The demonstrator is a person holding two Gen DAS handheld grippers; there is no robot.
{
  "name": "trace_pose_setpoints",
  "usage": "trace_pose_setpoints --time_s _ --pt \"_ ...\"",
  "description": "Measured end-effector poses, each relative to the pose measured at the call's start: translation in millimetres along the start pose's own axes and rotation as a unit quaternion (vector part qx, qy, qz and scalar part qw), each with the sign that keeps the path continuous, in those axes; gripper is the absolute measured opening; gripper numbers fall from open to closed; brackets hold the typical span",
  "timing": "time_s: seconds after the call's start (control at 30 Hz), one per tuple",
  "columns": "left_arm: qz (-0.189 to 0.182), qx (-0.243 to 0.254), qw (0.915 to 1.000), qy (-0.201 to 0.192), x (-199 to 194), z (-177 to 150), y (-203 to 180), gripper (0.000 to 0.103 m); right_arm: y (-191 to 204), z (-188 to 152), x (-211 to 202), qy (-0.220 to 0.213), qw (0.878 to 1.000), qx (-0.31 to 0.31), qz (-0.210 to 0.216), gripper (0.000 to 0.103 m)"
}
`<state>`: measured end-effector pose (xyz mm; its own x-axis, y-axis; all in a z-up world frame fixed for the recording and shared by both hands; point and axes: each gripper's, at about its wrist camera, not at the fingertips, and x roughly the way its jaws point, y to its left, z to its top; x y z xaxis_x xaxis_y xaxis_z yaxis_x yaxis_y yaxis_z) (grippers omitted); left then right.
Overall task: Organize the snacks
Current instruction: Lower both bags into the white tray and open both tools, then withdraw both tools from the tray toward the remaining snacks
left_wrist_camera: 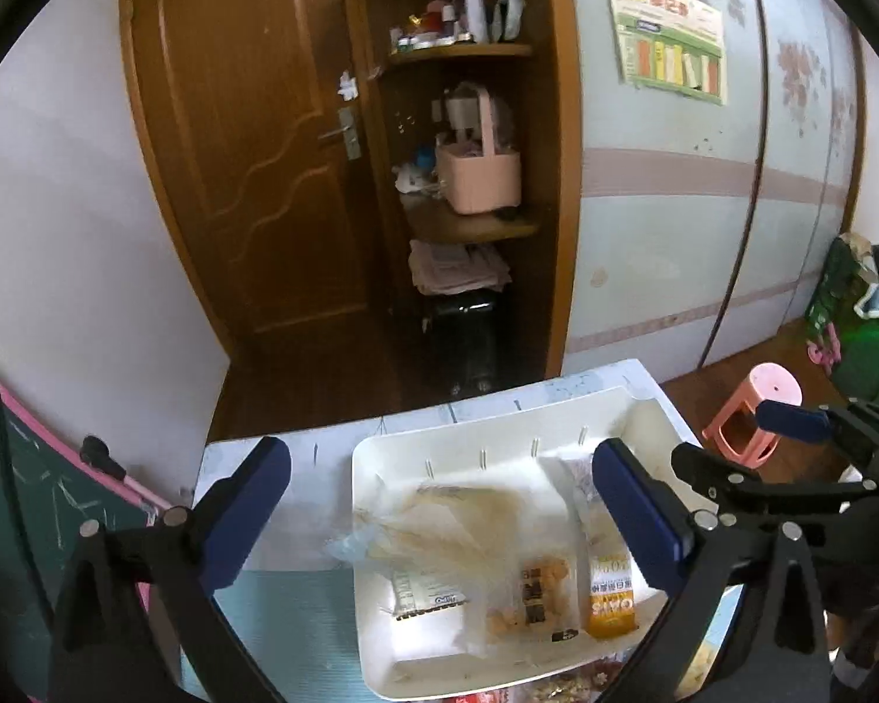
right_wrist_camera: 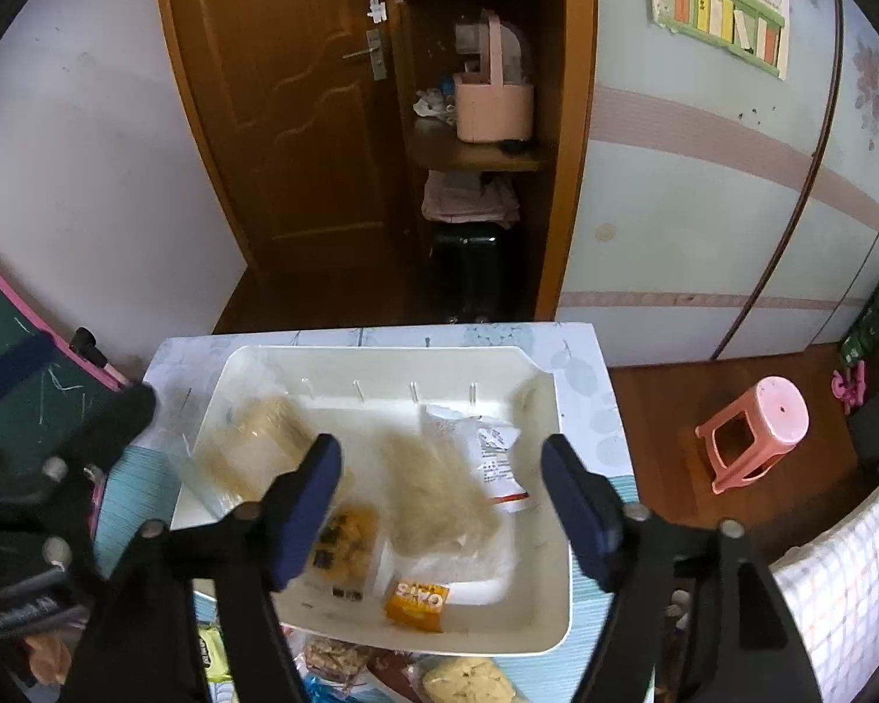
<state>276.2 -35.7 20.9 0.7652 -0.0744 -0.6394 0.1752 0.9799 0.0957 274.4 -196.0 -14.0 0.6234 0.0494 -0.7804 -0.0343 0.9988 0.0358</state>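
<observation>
1. Hovering above the near end of the white tray (right_wrist_camera: 559, 410), the right gripper (right_wrist_camera: 442, 504) has its jaws spread wide, gripping nothing.
2. Beside it, the left gripper (left_wrist_camera: 439, 518) likewise hangs released and empty.
3. Inside the tray lie the snack packets, including an orange oats bar (right_wrist_camera: 417, 604).
4. Farther off, the tray reaches the surface's (right_wrist_camera: 580, 351) far edge.
5. Beyond stands a pink stool (right_wrist_camera: 756, 430) on the floor.
</observation>
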Motion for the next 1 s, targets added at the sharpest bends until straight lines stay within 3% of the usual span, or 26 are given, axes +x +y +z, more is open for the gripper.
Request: trace_pose_setpoints --time_s 0.33,1.0 --pt "0.001 0.000 1.0000 0.003 -24 -4 0 0.102 4 -6 -28 -0.011 1.000 -0.007 -0.002 0.076" --pt "0.010 0.030 0.9993 -0.020 -119 -29 -13 0.102 1 -51 -113 -0.020 0.999 -0.020 -0.020 0.076"
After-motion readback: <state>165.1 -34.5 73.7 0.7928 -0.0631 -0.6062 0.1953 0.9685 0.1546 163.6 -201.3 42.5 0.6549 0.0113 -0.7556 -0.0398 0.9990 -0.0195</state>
